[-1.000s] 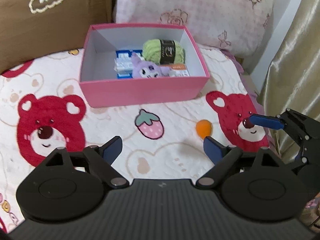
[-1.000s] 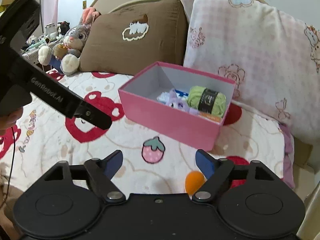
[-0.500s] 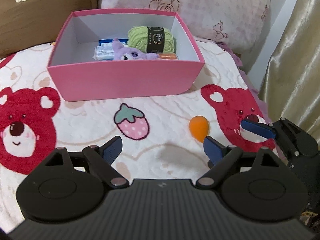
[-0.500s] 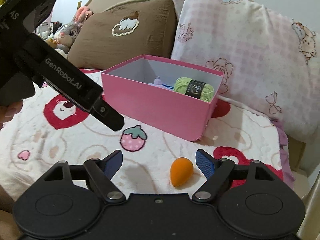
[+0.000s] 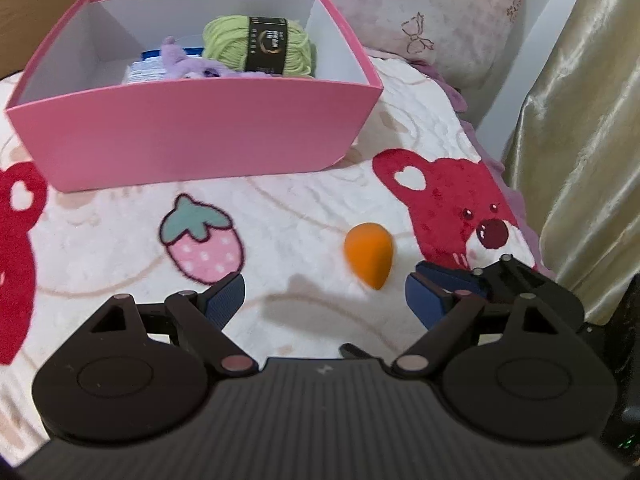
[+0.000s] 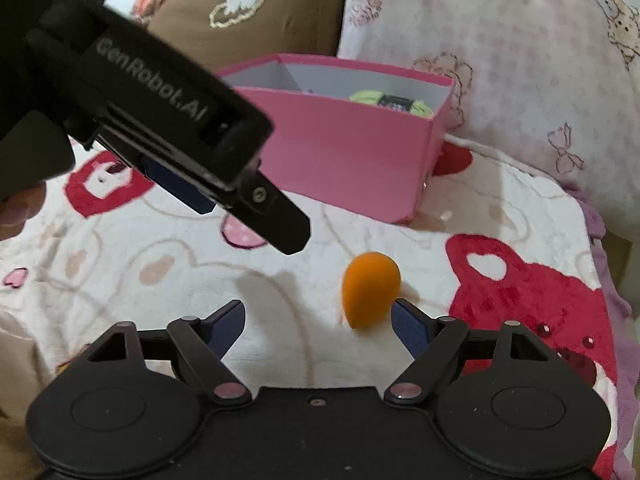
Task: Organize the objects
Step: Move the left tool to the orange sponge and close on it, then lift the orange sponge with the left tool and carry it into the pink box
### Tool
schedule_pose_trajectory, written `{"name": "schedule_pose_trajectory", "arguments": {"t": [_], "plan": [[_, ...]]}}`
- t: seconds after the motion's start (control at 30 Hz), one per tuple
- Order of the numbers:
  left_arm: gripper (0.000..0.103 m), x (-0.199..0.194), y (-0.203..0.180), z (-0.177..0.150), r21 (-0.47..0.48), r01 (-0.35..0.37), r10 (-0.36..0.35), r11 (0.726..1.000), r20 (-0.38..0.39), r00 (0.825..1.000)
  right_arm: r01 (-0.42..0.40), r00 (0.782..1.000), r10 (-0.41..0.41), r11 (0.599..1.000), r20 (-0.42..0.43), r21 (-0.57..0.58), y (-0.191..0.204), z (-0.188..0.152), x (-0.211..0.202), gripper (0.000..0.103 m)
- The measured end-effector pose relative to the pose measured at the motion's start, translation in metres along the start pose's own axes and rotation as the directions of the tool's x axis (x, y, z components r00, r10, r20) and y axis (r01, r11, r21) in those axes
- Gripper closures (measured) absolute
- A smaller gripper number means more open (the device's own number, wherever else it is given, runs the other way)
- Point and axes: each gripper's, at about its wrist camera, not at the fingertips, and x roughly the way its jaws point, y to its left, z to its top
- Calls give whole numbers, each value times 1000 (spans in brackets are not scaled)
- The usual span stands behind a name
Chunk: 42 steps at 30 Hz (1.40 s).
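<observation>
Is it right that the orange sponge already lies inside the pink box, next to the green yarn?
No. The orange sponge lies on the bear-print blanket, in front of the pink box, as the left wrist view shows. The green yarn is indeed inside the box.

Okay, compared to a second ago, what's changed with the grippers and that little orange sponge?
Both open grippers came down toward the orange egg-shaped sponge on the bear-print blanket; the right gripper now has it just ahead of its right finger, and the left gripper is close too. Nothing was grasped. The sponge, the pink cardboard box and its contents stayed put.
</observation>
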Motion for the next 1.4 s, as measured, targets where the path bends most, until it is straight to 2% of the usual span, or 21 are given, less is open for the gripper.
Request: {"name": "schedule_pose_trajectory", "arguments": {"t": [0.17, 0.3, 0.37, 0.47, 0.57, 0.63, 0.67, 0.73, 0.83, 1.03, 1.1, 1.23, 1.4], "plan": [[18, 18, -8, 5, -11, 27, -27, 1000, -1, 1000, 16, 1000, -15, 999, -16, 40, -8, -3, 17, 20], [25, 34, -12, 5, -23, 40, -40, 999, -10, 999, 17, 1000, -16, 998, -10, 66, -12, -5, 26, 28], [35, 41, -13, 5, -21, 40, -41, 999, -20, 999, 20, 1000, -19, 996, -4, 84, -15, -7, 30, 30], [41, 52, -10, 6, -54, 48, -49, 997, -26, 998, 27, 1000, -28, 993, 3, 115, -23, -10, 35, 38], [51, 61, -8, 6, -72, 51, -53, 996, -27, 998, 15, 1000, -19, 989, 23, 147, -31, -13, 36, 48], [58, 68, -9, 7, -74, 47, -51, 996, -45, 998, 3, 999, -10, 985, 38, 170, -35, -14, 37, 62], [66, 69, -9, 7, -76, 57, -60, 996, -45, 997, 0, 999, -8, 983, 41, 184, -37, -14, 38, 62], [72, 71, -9, 7, -93, 79, -83, 993, -43, 996, -10, 999, 1, 978, 46, 210, -40, -14, 40, 63], [72, 71, -11, 8, -104, 71, -76, 992, -43, 996, -14, 998, 1, 975, 58, 224, -40, -16, 41, 64], [73, 58, -20, 15, -74, 48, -53, 996, -69, 996, -31, 999, 26, 968, 22, 251, -42, -5, 34, 65], [73, 47, -22, 19, -87, 50, -58, 995, -85, 995, -39, 999, 43, 960, -8, 278, -41, 3, 26, 65], [73, 21, -29, 30, -92, 51, -61, 994, -117, 991, -39, 998, 52, 964, -43, 263, -34, 23, 6, 65], [73, -19, -34, 53, -93, 47, -59, 995, -134, 989, -84, 995, 96, 951, -28, 299, -33, 51, -19, 65]]}}
